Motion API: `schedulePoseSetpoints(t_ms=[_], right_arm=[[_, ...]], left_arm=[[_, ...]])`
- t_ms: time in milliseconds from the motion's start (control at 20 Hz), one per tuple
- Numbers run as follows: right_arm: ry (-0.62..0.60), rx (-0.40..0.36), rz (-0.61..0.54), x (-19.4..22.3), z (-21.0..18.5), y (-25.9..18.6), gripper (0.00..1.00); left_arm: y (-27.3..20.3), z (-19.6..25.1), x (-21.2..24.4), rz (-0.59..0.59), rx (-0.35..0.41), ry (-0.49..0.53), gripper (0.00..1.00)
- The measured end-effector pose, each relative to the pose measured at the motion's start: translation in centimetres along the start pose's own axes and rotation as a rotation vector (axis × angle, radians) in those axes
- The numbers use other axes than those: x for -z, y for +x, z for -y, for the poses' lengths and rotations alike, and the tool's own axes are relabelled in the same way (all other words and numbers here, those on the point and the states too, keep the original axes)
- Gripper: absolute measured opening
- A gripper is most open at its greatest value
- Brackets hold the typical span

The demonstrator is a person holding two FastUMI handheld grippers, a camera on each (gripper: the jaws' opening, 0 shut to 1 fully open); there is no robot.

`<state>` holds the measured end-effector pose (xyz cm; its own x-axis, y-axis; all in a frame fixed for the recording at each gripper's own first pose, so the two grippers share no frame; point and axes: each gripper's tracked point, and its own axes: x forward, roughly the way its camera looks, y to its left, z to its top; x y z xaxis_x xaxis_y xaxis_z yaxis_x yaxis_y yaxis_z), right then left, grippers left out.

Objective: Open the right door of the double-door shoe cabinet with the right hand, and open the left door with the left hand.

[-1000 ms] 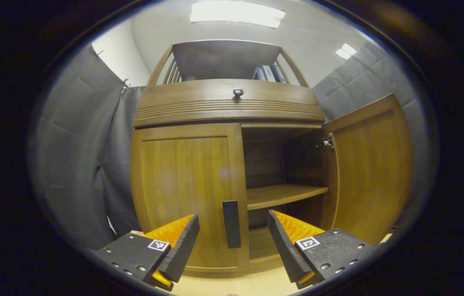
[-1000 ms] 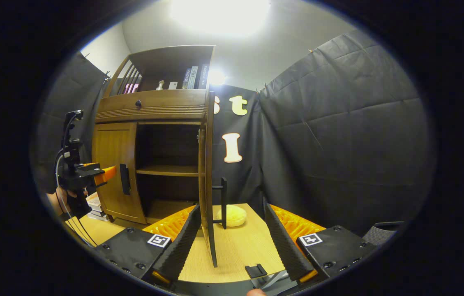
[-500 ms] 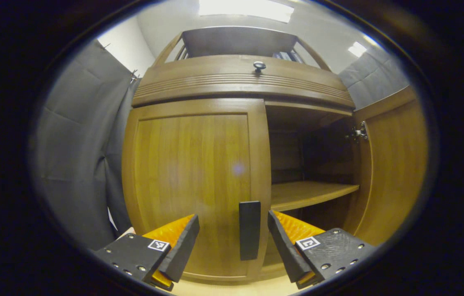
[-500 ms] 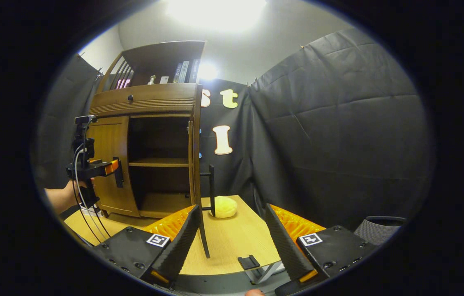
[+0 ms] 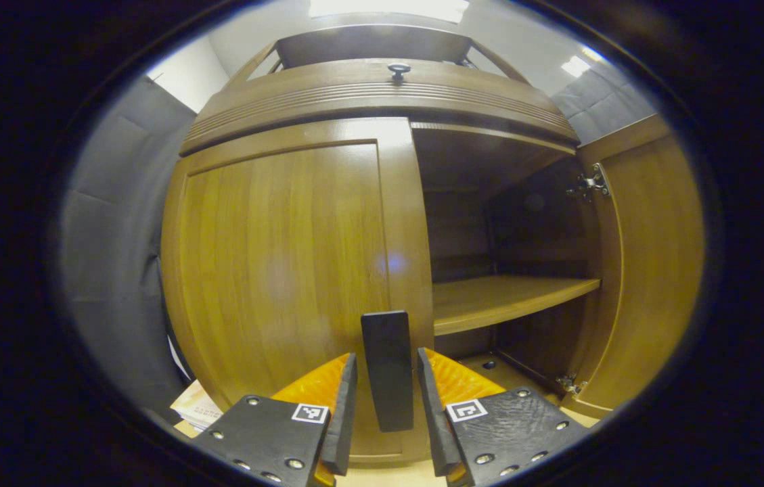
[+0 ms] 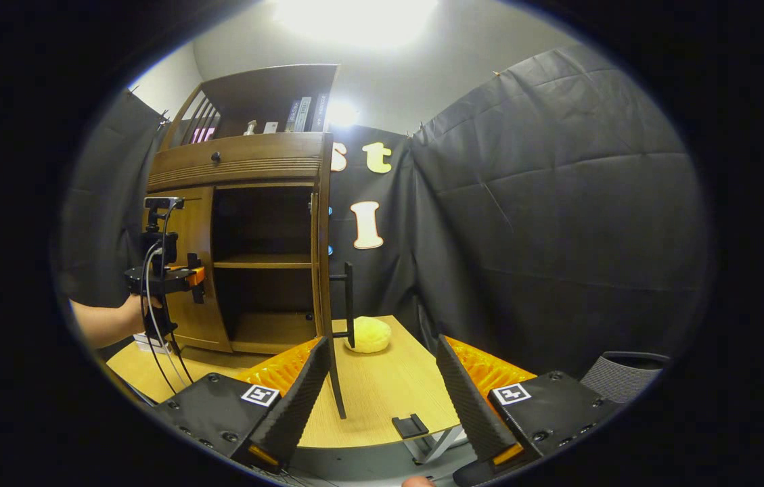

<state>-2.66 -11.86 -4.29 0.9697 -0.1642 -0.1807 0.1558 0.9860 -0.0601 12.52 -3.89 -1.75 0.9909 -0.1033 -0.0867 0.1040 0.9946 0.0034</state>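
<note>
In the left gripper view, the left gripper point(image 5: 385, 399) is seen with its two fingers narrowed around the dark bar handle point(image 5: 388, 370) of the left door point(image 5: 280, 270); whether the pads actually press on the handle cannot be told, since a thin gap may remain on each side. The left door is seen shut against the shoe cabinet point(image 5: 368, 95), while the right door point(image 5: 652, 264) is swung wide open, so that the inner shelf point(image 5: 503, 301) and a hinge point(image 5: 590, 184) are exposed. In the right gripper view, the right gripper point(image 6: 382, 385) is held with its fingers spread wide and nothing between them, apart from the cabinet, over the wooden table point(image 6: 382, 399). The open right door point(image 6: 324, 270) is viewed edge-on there, with its own handle point(image 6: 349, 304) projecting from it. A pale yellow sponge-like lump point(image 6: 368, 335) is seen lying on the table near that door. The left gripper point(image 6: 195, 277), held by a hand point(image 6: 131, 314), is seen at the left door's handle.
</note>
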Motion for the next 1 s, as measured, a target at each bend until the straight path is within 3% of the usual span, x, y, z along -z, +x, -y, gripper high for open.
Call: schedulePoseSetpoints(t_ms=[350,500,700,1000], right_arm=[[0.000,-0.015,0.001,0.2,0.0,-0.4,0.99],[0.003,-0.028,0.009,0.1,-0.2,-0.3,0.99],[0.010,-0.054,0.015,0.3,-0.9,0.3,0.99],[0.025,-0.117,0.027,0.1,-3.4,1.9,0.99]], left_arm=[[-0.2,0.0,0.1,-0.030,-0.041,-0.042,0.24],[-0.5,0.0,-0.2,-0.048,-0.035,-0.060,0.24],[-0.8,-0.1,-0.9,-0.040,-0.024,-0.060,0.17],[-0.7,0.0,-0.3,-0.054,-0.031,-0.058,0.19]])
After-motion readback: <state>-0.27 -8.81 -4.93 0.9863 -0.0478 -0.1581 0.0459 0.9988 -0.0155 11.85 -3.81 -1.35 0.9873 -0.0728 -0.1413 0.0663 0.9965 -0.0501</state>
